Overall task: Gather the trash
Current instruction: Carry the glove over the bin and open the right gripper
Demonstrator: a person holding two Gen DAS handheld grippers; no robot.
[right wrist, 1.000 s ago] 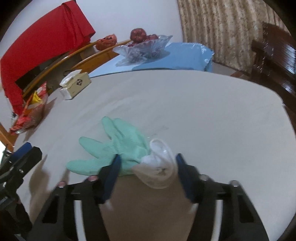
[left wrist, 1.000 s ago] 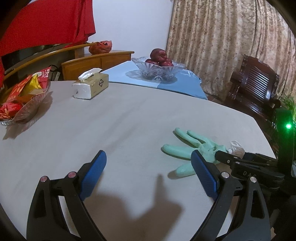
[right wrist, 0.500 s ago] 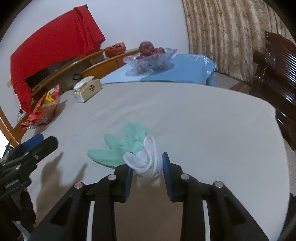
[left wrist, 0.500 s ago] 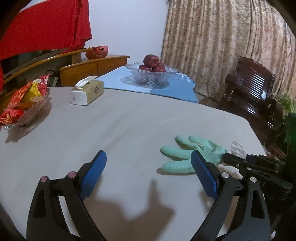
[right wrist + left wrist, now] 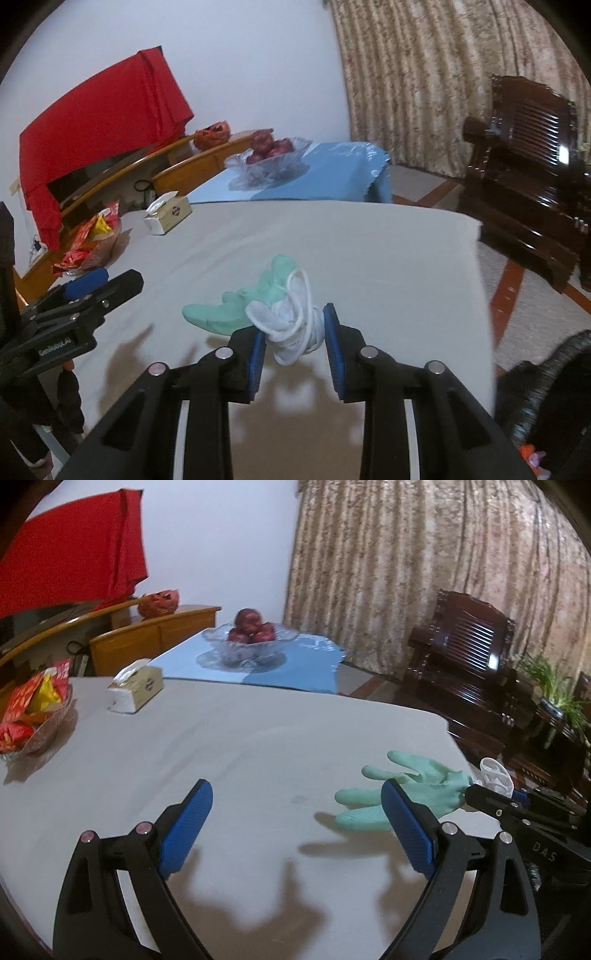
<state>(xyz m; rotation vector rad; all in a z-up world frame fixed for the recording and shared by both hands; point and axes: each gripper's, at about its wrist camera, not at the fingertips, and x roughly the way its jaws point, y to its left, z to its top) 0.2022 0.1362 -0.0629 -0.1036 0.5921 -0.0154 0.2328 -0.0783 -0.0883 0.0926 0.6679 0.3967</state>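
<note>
A mint-green glove with a white cuff [image 5: 291, 325] hangs in my right gripper [image 5: 293, 334], whose blue pads press on the bunched cuff. The glove's green fingers [image 5: 236, 310] dangle forward, lifted off the grey table [image 5: 369, 251]. In the left wrist view the same glove [image 5: 410, 790] floats at the right above its shadow, with the right gripper [image 5: 495, 799] behind it. My left gripper [image 5: 295, 827] stands wide open over bare tabletop [image 5: 221, 746], nothing between its blue pads.
A tissue box [image 5: 135, 690] and a dish of red snack packets [image 5: 29, 716] sit at the table's far left. A glass bowl of red fruit [image 5: 251, 638] stands on a blue-covered table beyond. A dark wooden chair [image 5: 465, 661] is at the right.
The right gripper's jaws closed on the glove's white cuff and lifted the glove off the table. Both grippers rose and drew back from the table.
</note>
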